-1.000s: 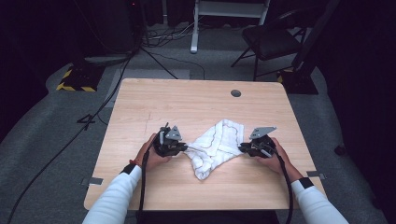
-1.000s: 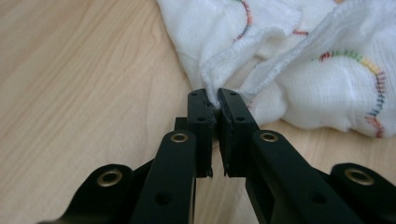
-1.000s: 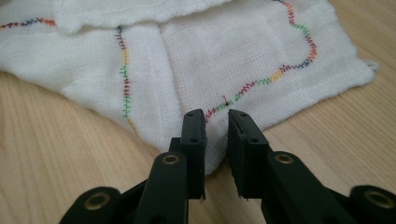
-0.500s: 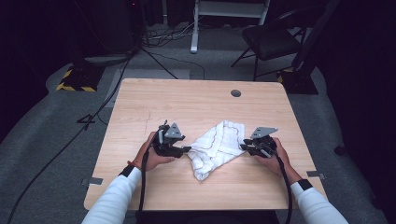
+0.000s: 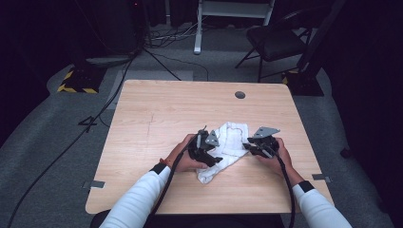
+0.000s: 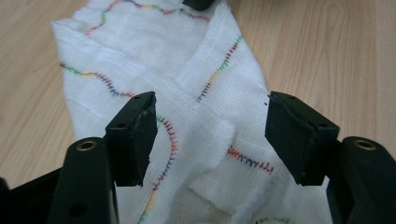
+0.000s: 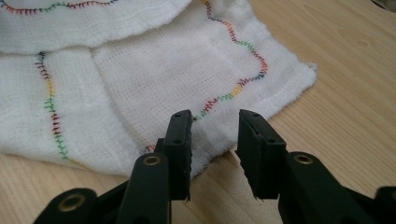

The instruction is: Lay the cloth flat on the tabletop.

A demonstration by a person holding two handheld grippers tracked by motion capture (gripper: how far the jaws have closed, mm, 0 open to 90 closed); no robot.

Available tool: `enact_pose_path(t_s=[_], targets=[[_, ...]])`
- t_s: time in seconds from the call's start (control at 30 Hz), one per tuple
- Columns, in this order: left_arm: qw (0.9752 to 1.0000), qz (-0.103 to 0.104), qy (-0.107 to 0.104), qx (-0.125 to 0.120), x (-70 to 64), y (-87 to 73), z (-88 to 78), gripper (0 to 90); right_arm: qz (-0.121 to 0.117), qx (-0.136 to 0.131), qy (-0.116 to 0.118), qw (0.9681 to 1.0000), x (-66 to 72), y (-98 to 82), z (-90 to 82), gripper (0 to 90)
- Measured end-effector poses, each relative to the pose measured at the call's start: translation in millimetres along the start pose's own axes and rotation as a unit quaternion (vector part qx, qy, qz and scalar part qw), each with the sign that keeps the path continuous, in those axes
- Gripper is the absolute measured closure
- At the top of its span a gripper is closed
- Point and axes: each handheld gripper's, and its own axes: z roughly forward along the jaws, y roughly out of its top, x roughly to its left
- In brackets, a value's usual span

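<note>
The left gripper has its two black, blocky fingers standing wide apart after just opening; the white woven cloth with wavy multicoloured stitching lies slack beneath and between them, with no pad pressing on it. A rumpled fold of the soft gauze bulges in the gap.

The right gripper has also just been opening; its matt black fingers stand a narrow gap apart, poised over the cloth's near hem, and from the right gripper view nothing is clamped. Whether the left finger tip touches the fabric I cannot tell.

In the high view the cloth lies crumpled and partly folded between the two grippers, on the near half of the pale wood-grain surface, its loose weave showing layered, overlapping edges. The left gripper sits on the cloth's left side, the right gripper at its right edge, each carrying a grey three-cornered plate. White sleeves come in from below.
</note>
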Motion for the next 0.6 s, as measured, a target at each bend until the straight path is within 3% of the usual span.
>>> enact_pose_path(t_s=[0.07, 0.2, 0.33, 0.43, 0.6], targets=[[0.9999, 0.002, 0.002, 0.013, 0.7, -1.9, 4.7, 43.2, -0.001, -0.001, -0.002, 1.0, -0.8, 0.2, -0.3, 63.2], [0.9992, -0.001, 0.003, 0.04, 4.3, -8.8, 12.9, 49.4, 0.004, -0.008, -0.016, 0.9998, -3.3, 1.0, -1.8, 58.3], [0.9992, -0.002, 0.004, 0.041, 6.5, -10.0, 14.9, 54.7, 0.052, -0.027, -0.025, 0.998, -14.9, 5.4, -2.0, 52.1], [0.9993, -0.002, 0.003, 0.038, 6.8, -11.0, 15.3, 59.8, 0.075, -0.034, -0.021, 0.9964, -22.7, 10.9, 2.7, 48.6], [0.9993, 0.005, 0.012, 0.036, 7.6, -11.9, 13.7, 73.5, 0.087, -0.023, -0.026, 0.9956, -29.6, 18.5, 20.5, 45.7]])
